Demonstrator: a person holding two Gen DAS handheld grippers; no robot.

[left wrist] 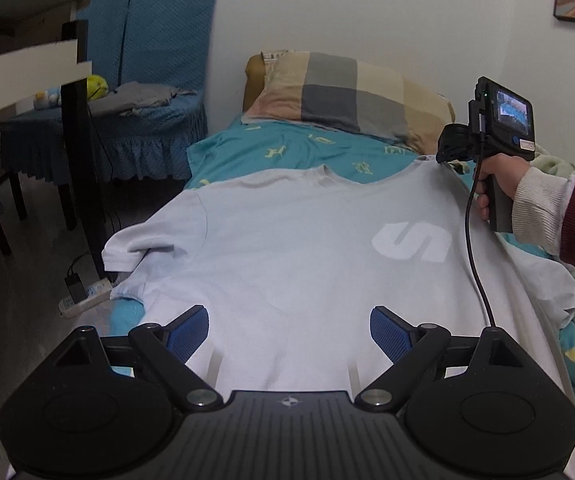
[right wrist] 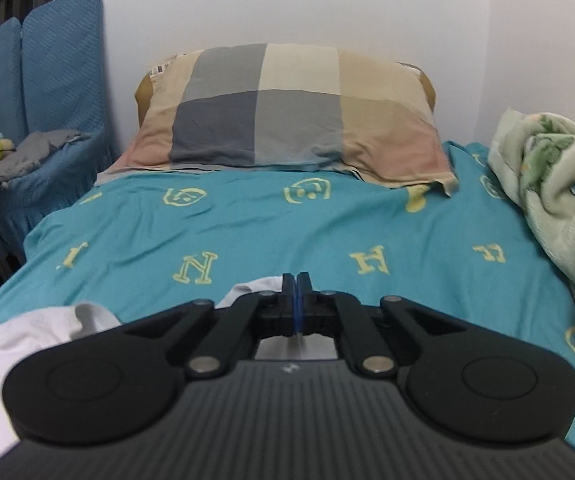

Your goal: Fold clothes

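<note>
Bed (left wrist: 247,152): covered by a teal sheet, with a checked pillow (left wrist: 351,96) at 12 o'clock.
T-shirt (left wrist: 295,240): lies flat on the bed, neck toward the pillow. It looks light, soft and floppy, so it will sag when lifted.
Right gripper (left wrist: 445,159): at 2 o'clock, jaws squeezed together, pinching the shirt's shoulder.
Left gripper (left wrist: 289,330): at 6 o'clock, jaws wide apart, holding nothing.
Best hold: probably the shoulder and the hem.

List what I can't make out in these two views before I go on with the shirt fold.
- Shirt hem: left wrist view, hidden under the left hand-held gripper, which hangs open.
- Far sleeve: left wrist view, partly behind the person's hand and cable.
- Cloth between the right hand-held gripper pads: right wrist view shows them closed at the shoulder, the fabric itself hidden by the fingers.
- Things on the chair: too small.
</note>
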